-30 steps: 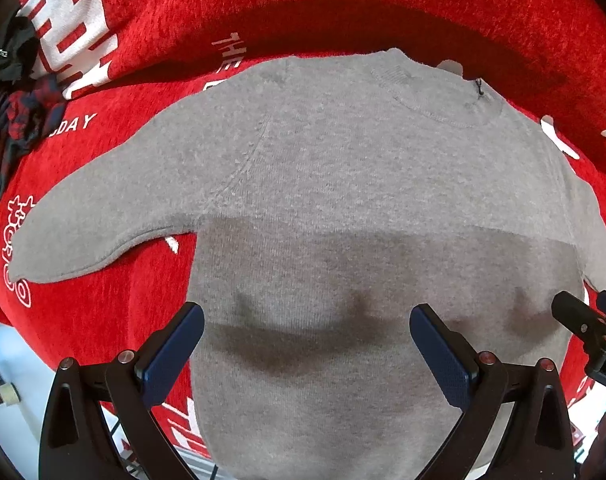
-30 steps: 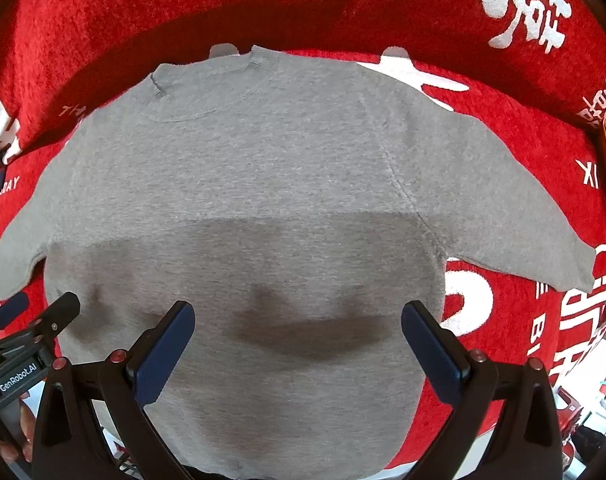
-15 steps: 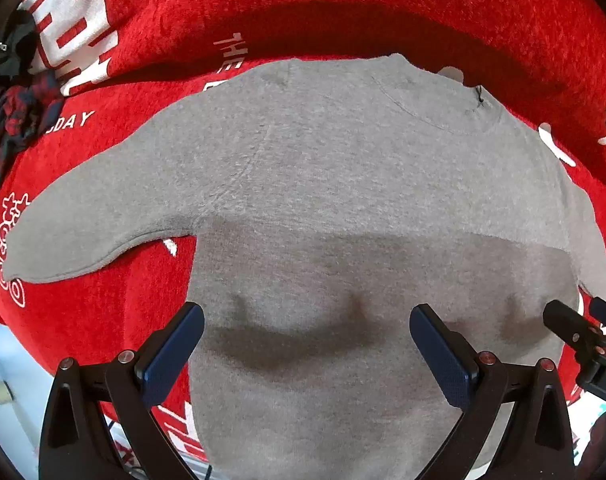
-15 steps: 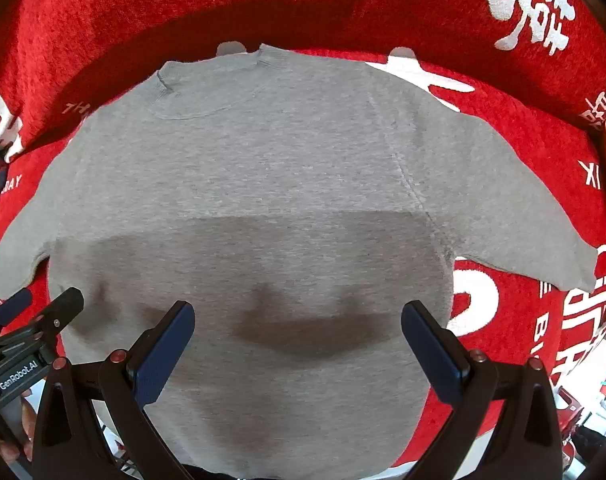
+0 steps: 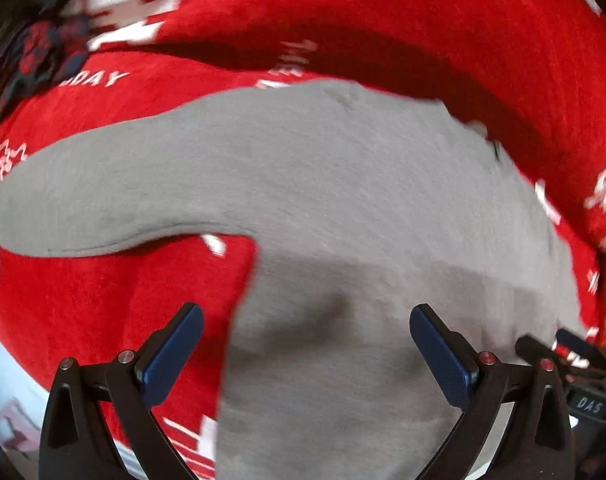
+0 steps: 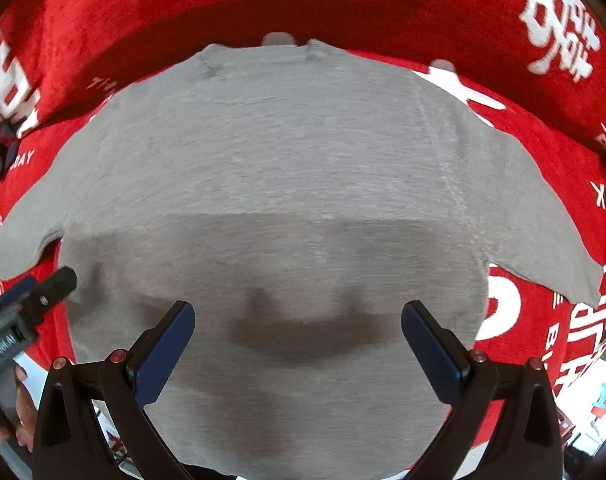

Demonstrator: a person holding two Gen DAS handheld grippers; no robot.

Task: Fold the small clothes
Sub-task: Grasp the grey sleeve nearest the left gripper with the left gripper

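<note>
A plain grey sweater point(image 6: 287, 168) is spread flat, sleeves out, on the red printed cloth point(image 6: 343, 4), with both the left hand-held gripper point(image 5: 305, 344) and the right hand-held gripper point(image 6: 297, 340) held wide above its hem, empty.

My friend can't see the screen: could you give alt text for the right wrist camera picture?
A grey long-sleeved top lies flat, sleeves spread, on a red blanket with white lettering. The right gripper is in the foreground, open and empty, over the top's lower part. The left gripper pokes in at the left edge.
</note>
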